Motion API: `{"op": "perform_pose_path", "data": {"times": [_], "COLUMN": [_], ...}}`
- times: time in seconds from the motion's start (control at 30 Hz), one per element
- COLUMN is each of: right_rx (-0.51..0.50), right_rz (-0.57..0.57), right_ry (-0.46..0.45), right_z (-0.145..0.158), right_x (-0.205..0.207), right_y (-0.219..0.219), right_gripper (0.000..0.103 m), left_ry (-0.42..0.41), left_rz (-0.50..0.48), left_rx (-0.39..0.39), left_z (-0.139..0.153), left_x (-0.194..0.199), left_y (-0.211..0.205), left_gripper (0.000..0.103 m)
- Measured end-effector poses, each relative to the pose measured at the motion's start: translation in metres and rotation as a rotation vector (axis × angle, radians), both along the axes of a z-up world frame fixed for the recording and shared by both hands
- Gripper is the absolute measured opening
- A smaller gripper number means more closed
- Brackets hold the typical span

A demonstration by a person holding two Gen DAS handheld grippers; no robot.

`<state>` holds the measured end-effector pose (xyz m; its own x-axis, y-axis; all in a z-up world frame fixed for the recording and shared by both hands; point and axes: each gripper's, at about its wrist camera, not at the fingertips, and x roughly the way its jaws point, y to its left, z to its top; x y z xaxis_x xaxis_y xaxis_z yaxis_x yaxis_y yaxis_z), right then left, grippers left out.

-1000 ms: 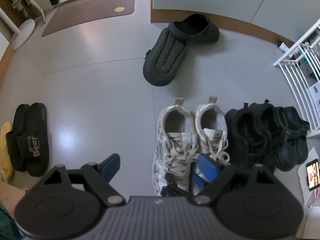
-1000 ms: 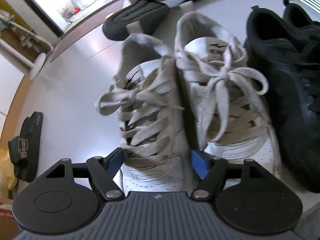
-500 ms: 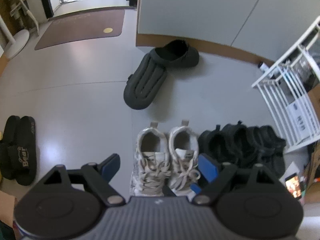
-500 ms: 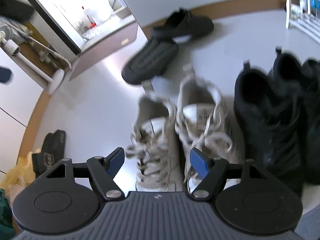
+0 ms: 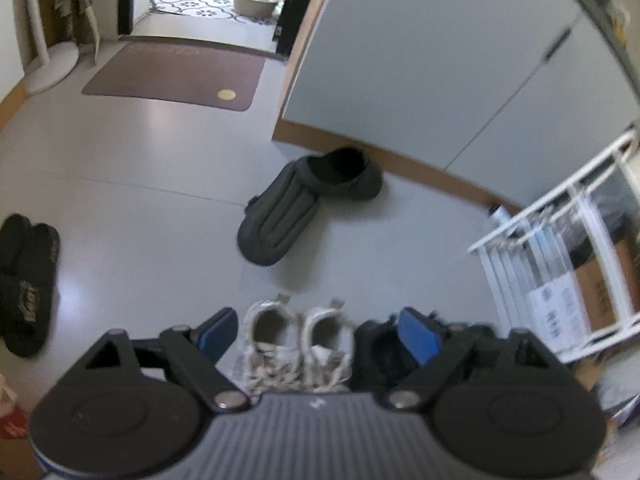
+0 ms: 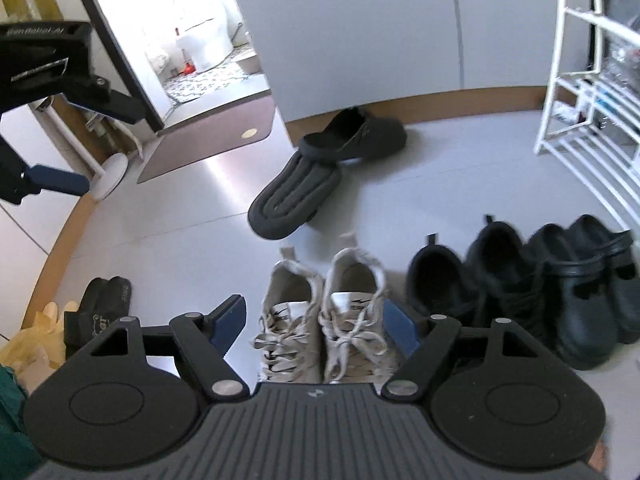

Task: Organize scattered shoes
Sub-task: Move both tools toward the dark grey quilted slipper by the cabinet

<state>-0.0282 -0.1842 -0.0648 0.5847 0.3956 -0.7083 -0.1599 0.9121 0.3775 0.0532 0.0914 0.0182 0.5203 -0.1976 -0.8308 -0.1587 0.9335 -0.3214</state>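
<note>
The dark grey slippers (image 6: 324, 176) lie out of line on the floor by the wall's skirting, one propped across the other, its long axis slanting toward the white sneakers (image 6: 324, 320). Both sit ahead of the right gripper (image 6: 316, 320) and left gripper (image 5: 316, 336); neither looks clearly nearer. Both grippers tilt downward, fingers apart and empty, having just widened.

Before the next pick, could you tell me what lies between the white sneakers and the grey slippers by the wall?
Only bare floor: in the right wrist view nothing sits between the white sneakers and the grey slippers. The left wrist view agrees.
</note>
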Motion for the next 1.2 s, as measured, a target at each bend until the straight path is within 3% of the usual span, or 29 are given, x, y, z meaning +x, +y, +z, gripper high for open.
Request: {"op": "perform_pose_path", "data": {"times": [0.07,0.27,0.47,0.67,0.8,0.97,1.1,1.2], "right_rx": [-0.026,-0.099,-0.132,-0.102,-0.093,-0.096,-0.074,-0.088], "right_rz": [0.003,-0.001,-0.108,-0.180,-0.180,-0.205,-0.238,-0.200], "right_ry": [-0.020,-0.067,-0.090,-0.136,-0.169,-0.199,-0.165,-0.130], "right_z": [0.017,0.062,0.109,0.161,0.186,0.199,0.183,0.159], "right_x": [-0.007,-0.025,-0.034,-0.046,-0.054,-0.056,-0.048,-0.032], "right_y": [-0.008,-0.031,-0.060,-0.085,-0.096,-0.115,-0.131,-0.126], "right_gripper": [0.081,0.085,0.086,0.094,0.094,0.095,0.099,0.099], "left_ry": [-0.026,-0.054,-0.043,-0.088,-0.125,-0.112,-0.117,-0.092], "left_rz": [0.002,-0.030,-0.028,-0.016,-0.010,-0.004,0.030,0.039], "left_rx": [-0.037,-0.054,-0.076,-0.204,-0.188,-0.173,-0.185,-0.162], "left_z": [0.010,0.021,0.018,0.036,0.045,0.039,0.036,0.028], "left_x": [-0.003,-0.009,-0.011,-0.026,-0.033,-0.027,-0.025,-0.022], "left_y": [0.001,0.001,0.013,0.037,0.033,0.021,0.018,0.013], "left_gripper": [0.091,0.093,0.094,0.098,0.100,0.100,0.100,0.100]}}
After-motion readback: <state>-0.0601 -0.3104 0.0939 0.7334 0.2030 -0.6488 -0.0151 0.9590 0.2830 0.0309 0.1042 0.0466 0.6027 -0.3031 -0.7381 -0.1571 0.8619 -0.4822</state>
